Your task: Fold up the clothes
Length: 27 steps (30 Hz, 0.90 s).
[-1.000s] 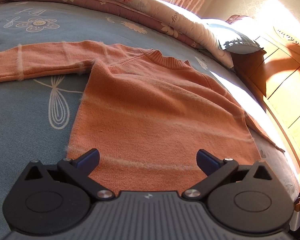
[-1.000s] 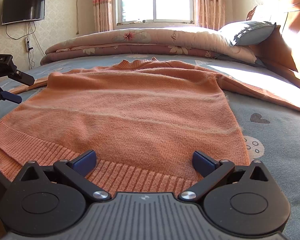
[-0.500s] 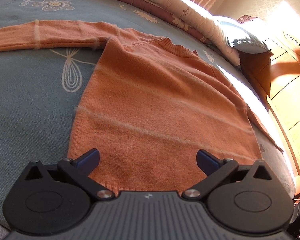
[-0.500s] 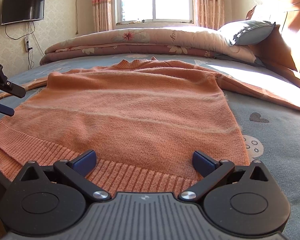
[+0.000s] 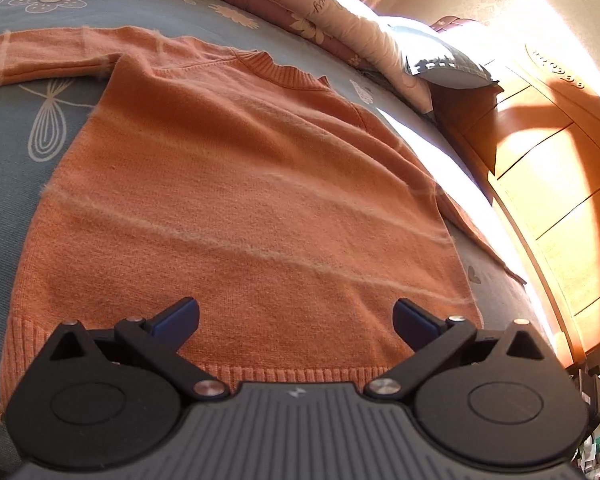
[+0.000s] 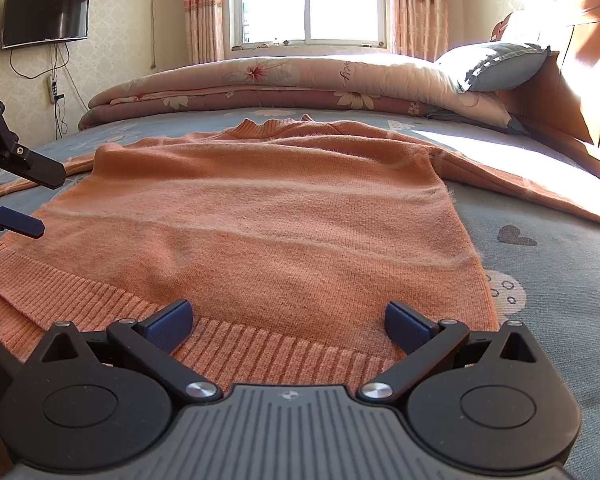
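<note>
An orange knit sweater lies flat on the blue bedsheet, collar away from me, both sleeves spread out to the sides. My left gripper is open and empty, hovering above the ribbed hem. My right gripper is open and empty, low over the hem near the sweater's right side. The left gripper also shows at the left edge of the right wrist view, above the hem's left corner.
A folded floral quilt and a grey pillow lie at the far side of the bed. A wooden headboard runs along the right. A TV hangs on the far wall by the window.
My left gripper has moved back toward the hem and tilted, so more of the hem and left edge shows. The right gripper has stayed still. The sweater has not moved.
</note>
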Available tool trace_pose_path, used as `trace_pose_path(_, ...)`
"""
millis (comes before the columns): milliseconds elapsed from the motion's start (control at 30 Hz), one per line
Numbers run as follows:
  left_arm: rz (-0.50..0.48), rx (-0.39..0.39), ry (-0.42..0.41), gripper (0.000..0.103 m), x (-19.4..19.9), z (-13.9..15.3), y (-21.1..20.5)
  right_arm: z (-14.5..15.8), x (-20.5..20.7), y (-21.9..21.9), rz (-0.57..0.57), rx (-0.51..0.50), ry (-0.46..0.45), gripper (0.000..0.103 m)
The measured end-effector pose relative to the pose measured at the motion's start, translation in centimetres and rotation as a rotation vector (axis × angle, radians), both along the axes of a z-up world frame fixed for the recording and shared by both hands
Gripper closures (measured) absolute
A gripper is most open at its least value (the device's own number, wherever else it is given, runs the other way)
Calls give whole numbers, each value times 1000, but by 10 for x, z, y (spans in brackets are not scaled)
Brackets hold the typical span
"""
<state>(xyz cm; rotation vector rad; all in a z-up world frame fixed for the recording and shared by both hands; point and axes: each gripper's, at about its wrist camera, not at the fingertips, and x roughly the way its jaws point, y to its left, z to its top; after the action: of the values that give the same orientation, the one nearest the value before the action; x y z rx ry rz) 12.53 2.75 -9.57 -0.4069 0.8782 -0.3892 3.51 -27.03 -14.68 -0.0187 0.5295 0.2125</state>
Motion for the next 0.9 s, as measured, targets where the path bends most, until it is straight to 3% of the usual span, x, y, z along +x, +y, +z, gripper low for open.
trace_pose_path(233,-65,152,-30,1,-20,1,-22,1,-2,0,-1,-12,6,0)
trace_pose_path(333,-128,183,-123,1,-22,18,-42,8,-8,0,-21,-36,-8,0)
trace_pose_path(467,-259,138,-179,1,-17,19,-82,17,-20,-5,-90,-91,-74,0)
trace_pose_path(567,-323,119,-187,1,-16,7,-105,11,-17,-9,-104,-103,-17,0)
trace_pose_path(700,-335,76,-114,1,-18,-12,-104,8,-12,-12,-107,-83,13,0)
trace_pose_path(900,-339,31,-59,1,-30,-5,-85,4,-9,-20,-121,-20,35,0)
